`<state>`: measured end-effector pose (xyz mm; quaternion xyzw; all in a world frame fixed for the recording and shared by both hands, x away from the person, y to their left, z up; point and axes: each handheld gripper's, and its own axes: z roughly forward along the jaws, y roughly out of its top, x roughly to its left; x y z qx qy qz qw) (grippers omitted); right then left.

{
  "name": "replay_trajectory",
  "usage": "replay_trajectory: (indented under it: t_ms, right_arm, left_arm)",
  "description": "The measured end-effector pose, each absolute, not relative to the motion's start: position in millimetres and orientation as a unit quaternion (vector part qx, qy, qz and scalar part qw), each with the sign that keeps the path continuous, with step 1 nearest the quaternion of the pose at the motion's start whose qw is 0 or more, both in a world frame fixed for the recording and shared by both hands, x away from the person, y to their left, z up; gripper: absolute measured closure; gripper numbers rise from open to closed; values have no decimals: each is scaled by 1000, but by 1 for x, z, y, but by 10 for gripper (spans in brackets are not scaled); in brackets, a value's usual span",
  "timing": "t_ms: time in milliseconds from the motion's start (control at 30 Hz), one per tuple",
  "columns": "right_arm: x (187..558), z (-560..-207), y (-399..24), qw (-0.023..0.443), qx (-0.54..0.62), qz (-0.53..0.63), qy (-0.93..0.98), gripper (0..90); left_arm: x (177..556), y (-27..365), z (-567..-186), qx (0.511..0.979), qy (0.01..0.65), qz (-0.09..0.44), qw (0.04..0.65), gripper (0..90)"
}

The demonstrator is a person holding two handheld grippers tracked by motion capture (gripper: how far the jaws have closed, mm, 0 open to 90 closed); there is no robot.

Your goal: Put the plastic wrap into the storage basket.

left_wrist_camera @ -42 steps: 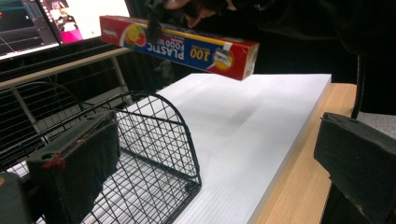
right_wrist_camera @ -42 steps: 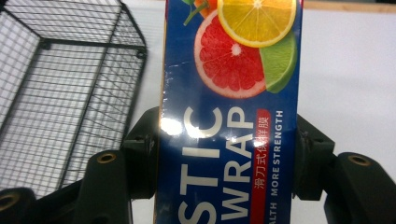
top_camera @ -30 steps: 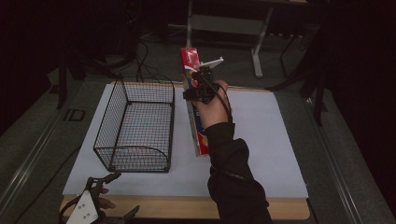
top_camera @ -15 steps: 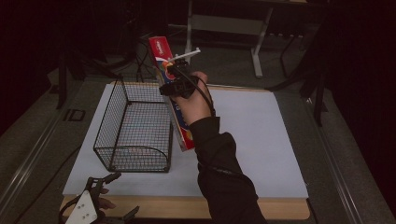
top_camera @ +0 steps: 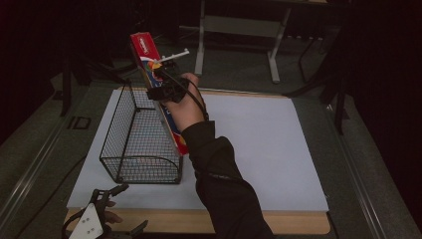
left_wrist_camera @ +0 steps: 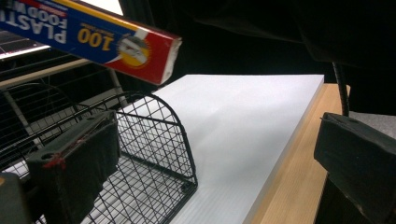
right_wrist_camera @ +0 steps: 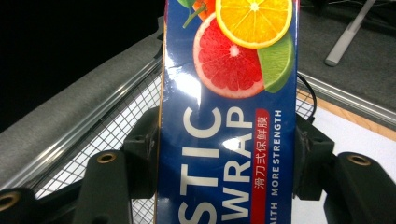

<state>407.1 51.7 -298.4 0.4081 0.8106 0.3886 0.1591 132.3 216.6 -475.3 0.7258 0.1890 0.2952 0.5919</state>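
plastic wrap box (top_camera: 160,94) in right tool (top_camera: 160,92)

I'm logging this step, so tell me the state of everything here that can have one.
Plastic wrap box: lifted, tilted, over the basket's right edge.
Wire basket: upright on the white board, empty.
Right gripper: jaws shut on the box.
Left gripper: at the table's near edge, jaws open, holding nothing.

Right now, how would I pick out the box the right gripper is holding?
Find the white board on the table, then the wire basket at its left. The plastic wrap box is clamped in the right gripper above the basket's right wall: long, blue and red, with citrus pictures.
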Motion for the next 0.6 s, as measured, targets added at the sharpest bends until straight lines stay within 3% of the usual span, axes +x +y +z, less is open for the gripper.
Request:
replay_trajectory:
  t_ms: [333, 600]
  right_arm:
    - [410, -297, 83, 172, 399, 400, 807, 396]
    - [416, -316, 99, 171, 403, 409, 801, 395]
  left_arm:
    - [132, 217, -475, 726, 187, 295, 593, 9]
    - [130, 218, -474, 723, 183, 292, 599, 9]
